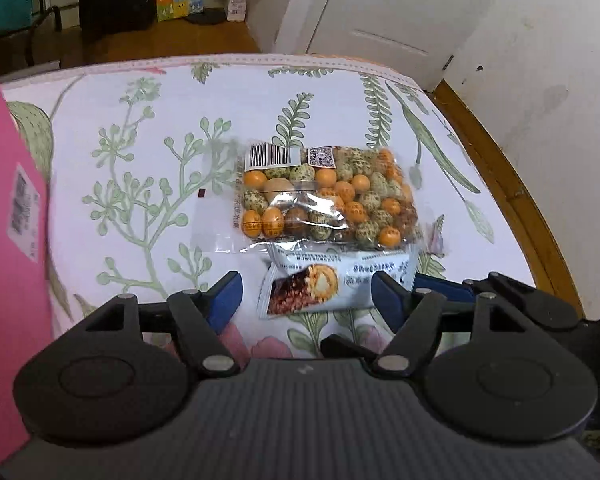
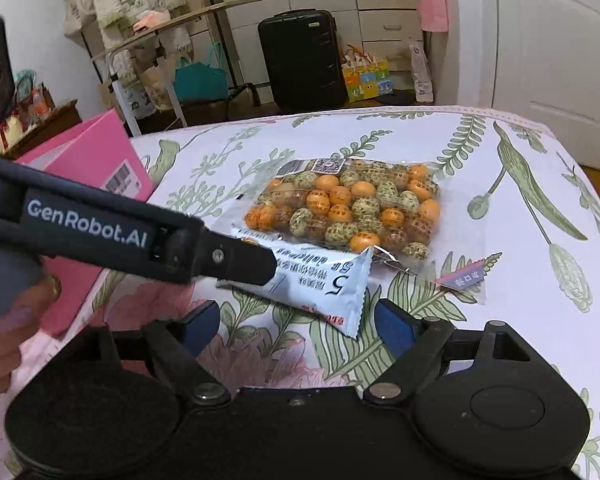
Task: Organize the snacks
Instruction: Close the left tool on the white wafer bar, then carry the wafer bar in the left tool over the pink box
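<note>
Between your left tongs (image 1: 306, 300) lies the wrapped snack bar (image 1: 332, 284), on the floral tablecloth (image 1: 140, 128) of the table — its long axis runs straight across the gap, from one blue pad toward the other. Those tongs stand open, pads not pressing the wrapper. Your right tongs (image 2: 298, 326) are open too, with only the bar's crimped corner (image 2: 356, 312) reaching between them. Just beyond the bar, touching it, sits the clear bag of coated peanuts (image 1: 324, 196). Your left hand is the nearer — both tongs pitch steeply down at the table. A pink box (image 1: 4, 208) stands to the left.
</note>
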Motion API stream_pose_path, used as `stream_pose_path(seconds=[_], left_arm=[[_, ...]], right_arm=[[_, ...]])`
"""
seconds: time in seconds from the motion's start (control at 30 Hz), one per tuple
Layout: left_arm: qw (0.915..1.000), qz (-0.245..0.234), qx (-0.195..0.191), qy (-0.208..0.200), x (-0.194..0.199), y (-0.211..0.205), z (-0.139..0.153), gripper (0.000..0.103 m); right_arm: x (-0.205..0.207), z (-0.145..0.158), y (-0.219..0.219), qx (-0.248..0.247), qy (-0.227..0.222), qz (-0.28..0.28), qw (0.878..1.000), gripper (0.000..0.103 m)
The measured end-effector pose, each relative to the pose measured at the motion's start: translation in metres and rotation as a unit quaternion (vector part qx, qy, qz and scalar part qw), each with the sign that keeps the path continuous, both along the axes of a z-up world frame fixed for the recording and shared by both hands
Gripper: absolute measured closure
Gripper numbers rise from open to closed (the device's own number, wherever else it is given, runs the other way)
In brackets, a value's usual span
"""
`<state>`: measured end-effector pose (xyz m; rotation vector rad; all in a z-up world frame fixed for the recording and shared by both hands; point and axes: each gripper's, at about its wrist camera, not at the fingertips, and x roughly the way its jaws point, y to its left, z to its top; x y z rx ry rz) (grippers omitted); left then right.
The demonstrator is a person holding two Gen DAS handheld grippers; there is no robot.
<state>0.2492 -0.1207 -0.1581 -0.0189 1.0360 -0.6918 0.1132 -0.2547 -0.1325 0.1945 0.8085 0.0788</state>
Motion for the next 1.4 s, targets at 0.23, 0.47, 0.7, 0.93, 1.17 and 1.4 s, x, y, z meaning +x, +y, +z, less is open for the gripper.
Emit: stream_pose_path(seconds=[0.23, 0.47, 0.7, 0.93, 1.17, 1.4], left_arm=[[0.9993, -0.011, -0.013, 0.034, 0.007, -0.009, -0.012, 0.042], [0.9989, -0.026, 0.015, 0.037, -0.012, -0.011, -0.001, 0.042], [0.9977, -0.031, 0.032, 0.051, -0.032, 0.002, 0.025, 0.040], [0.9965, -0.034, 0.029, 0.071, -0.058, 0.030, 0.061, 0.038], [0.9976, -0.016, 0.026, 0.062, -0.081, 0.071, 0.102, 0.038], [0.9988, 0.014, 0.038, 0.028, -0.093, 0.120, 0.140, 0.038]], right_arm=[[0.011, -0.003, -0.001, 0.017, 0.000, -0.009, 1.000, 0.034], [0.009, 0.005, 0.013, -0.001, 0.015, -0.009, 1.000, 0.029], [-0.012, 0.031, 0.033, 0.014, 0.036, 0.010, 0.999, 0.016], [-0.037, 0.071, 0.051, 0.029, 0.041, 0.029, 0.998, 0.015], [-0.057, 0.110, 0.082, 0.019, 0.027, 0.078, 0.996, 0.014], [-0.063, 0.148, 0.127, -0.005, -0.017, 0.153, 0.988, 0.019]])
